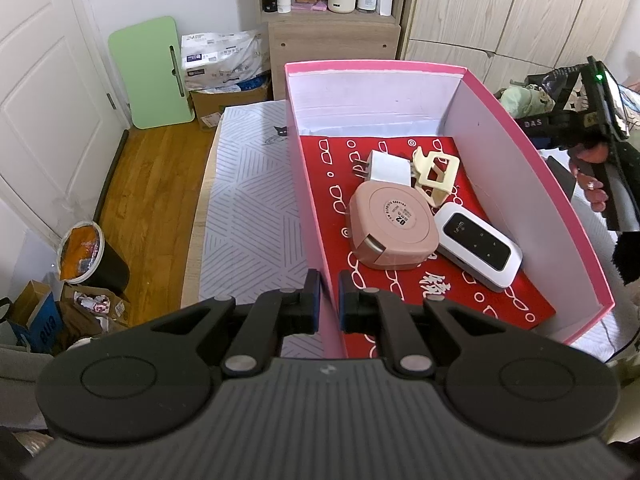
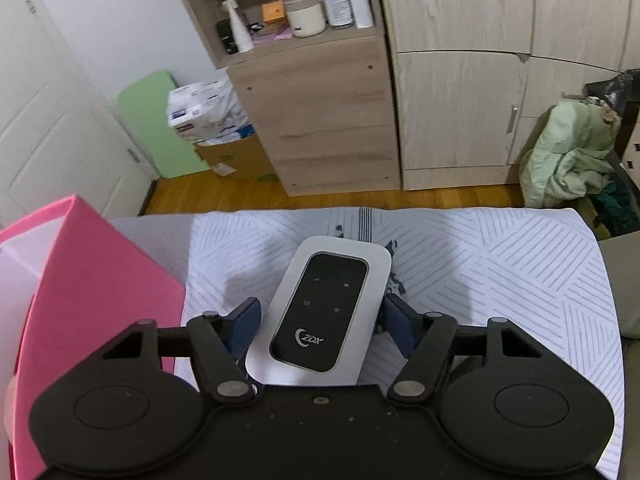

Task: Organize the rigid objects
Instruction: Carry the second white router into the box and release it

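Left gripper (image 1: 329,298) clamps the near wall of the pink box (image 1: 520,152). Inside, near to far – white router (image 1: 478,242), pink case (image 1: 390,230), charger (image 1: 386,168), cream clip (image 1: 436,172). Right gripper (image 2: 320,320) – fingers (image 2: 245,326) astride a second router (image 2: 320,312) on the bed (image 2: 480,264), contact unclear.
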Tool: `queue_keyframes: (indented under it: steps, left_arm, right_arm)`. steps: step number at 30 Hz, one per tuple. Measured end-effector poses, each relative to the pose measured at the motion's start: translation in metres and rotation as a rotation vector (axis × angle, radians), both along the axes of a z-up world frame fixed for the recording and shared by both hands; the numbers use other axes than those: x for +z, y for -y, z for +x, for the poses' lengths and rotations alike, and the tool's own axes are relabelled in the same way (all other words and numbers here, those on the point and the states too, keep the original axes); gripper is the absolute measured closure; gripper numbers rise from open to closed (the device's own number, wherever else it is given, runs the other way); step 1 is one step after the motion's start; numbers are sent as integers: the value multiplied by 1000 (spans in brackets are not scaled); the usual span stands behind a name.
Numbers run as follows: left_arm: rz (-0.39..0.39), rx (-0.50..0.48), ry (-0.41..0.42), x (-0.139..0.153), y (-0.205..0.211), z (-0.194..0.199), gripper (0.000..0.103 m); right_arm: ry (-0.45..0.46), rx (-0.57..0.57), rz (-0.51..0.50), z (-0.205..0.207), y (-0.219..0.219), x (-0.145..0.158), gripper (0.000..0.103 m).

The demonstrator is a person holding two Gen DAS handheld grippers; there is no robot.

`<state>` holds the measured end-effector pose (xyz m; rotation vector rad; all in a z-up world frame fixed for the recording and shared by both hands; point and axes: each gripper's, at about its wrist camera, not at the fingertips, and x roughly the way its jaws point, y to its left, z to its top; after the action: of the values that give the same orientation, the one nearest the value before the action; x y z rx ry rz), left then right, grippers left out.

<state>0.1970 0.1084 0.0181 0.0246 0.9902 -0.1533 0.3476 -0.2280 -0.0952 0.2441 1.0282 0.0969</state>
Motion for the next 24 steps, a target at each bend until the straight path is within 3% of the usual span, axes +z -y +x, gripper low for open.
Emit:
queue_keyframes:
  steps: [4,5,12,13,14,19,24]
  left_arm:
    - [2,0,6,0,1,-1,95]
    - [1,1,9,-1,0,-2,95]
    - [2,7,10,-1,0,-2,95]
    - [3,7,10,-2,0,-2,95]
    - [3,7,8,-2,-1,-2,95]
    - [2,9,-1,-1,0,0,95]
    - [4,10,0,-1,-1,0,95]
  right_arm:
    - [-20,175,-81,-4,-9,-1,30]
    - [-13,191,-110,-5,-10,-1,23]
    - [-10,118,-102,4,-6,-2,23]
    - [-1,120,-93,4,-6,0,32]
    - [0,122,-77,3,-5,1,34]
    - [6,48,36,-4,10,3,35]
    - [77,38,140,-26,19,16,36]
